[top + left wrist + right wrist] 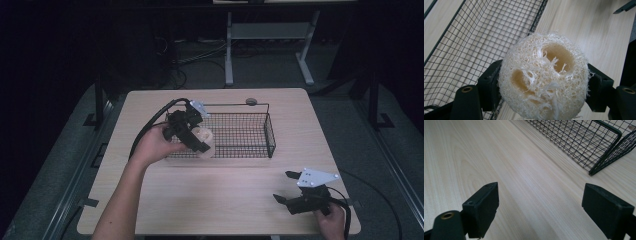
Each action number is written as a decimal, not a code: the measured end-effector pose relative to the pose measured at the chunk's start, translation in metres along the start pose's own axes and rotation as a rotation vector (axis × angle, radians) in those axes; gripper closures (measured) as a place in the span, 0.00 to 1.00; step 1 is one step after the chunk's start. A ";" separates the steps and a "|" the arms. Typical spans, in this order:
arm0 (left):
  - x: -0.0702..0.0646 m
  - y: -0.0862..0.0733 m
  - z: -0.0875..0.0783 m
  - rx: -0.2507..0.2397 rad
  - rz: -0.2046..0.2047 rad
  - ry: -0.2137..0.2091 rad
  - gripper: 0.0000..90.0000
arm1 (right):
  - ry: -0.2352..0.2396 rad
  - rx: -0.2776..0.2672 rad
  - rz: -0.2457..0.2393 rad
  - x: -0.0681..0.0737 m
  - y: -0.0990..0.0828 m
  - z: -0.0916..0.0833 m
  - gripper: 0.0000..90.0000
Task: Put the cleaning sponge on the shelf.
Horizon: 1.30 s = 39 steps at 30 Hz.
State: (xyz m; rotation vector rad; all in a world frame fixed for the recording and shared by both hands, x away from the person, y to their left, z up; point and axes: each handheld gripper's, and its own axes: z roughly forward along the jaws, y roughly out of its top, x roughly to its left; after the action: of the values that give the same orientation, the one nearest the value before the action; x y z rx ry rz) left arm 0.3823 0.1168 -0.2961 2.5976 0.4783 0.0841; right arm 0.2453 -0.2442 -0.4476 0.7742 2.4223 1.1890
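Observation:
My left gripper (202, 140) is shut on a cream loofah sponge (203, 136), held over the left end of the black wire basket (269, 135). In the left gripper view the loofah sponge (544, 80) is squeezed between both jaws, its two hollow holes facing the camera, above the basket's front rim (537, 17). My right gripper (284, 186) rests near the table's front right, open, with bare wood between its jaws. The right gripper view has the wire basket (604, 152) at the upper right, beyond the right gripper (541, 212).
The light wooden table (225, 195) has free room in front of the basket. A small round disc (251, 101) lies behind the basket near the far edge. A metal desk frame (229, 50) stands on the floor beyond the table.

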 end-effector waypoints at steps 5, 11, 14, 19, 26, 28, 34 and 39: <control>0.009 0.003 -0.001 -0.023 -0.027 -0.002 0.30 | 0.000 -0.001 0.000 0.000 0.000 0.000 0.15; 0.019 0.001 0.002 -0.017 -0.053 0.003 0.30 | 0.000 0.000 0.001 0.000 0.000 0.000 0.15; 0.023 0.002 0.003 -0.018 -0.059 0.004 0.30 | -0.001 -0.002 0.000 -0.001 0.000 0.000 0.15; 0.029 0.005 0.003 -0.029 -0.066 0.001 0.30 | 0.000 -0.006 -0.001 -0.001 0.000 0.000 0.15; 0.042 0.009 0.007 -0.033 -0.081 0.010 0.30 | 0.002 -0.004 0.003 0.000 0.000 0.000 0.15; 0.043 0.009 0.008 -0.036 -0.087 0.010 0.30 | 0.003 -0.003 0.004 0.000 0.000 0.000 0.15; 0.052 0.009 0.015 -0.033 -0.101 0.014 0.30 | -0.001 -0.007 0.008 -0.002 -0.001 -0.001 0.15; 0.057 0.011 0.024 -0.037 -0.101 0.022 0.30 | -0.001 -0.011 0.014 -0.002 -0.001 -0.002 0.15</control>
State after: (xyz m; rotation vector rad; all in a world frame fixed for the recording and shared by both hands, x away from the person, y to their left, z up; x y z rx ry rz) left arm 0.4431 0.1169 -0.3132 2.5338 0.6097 0.0863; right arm 0.2456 -0.2474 -0.4472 0.7893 2.4113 1.2050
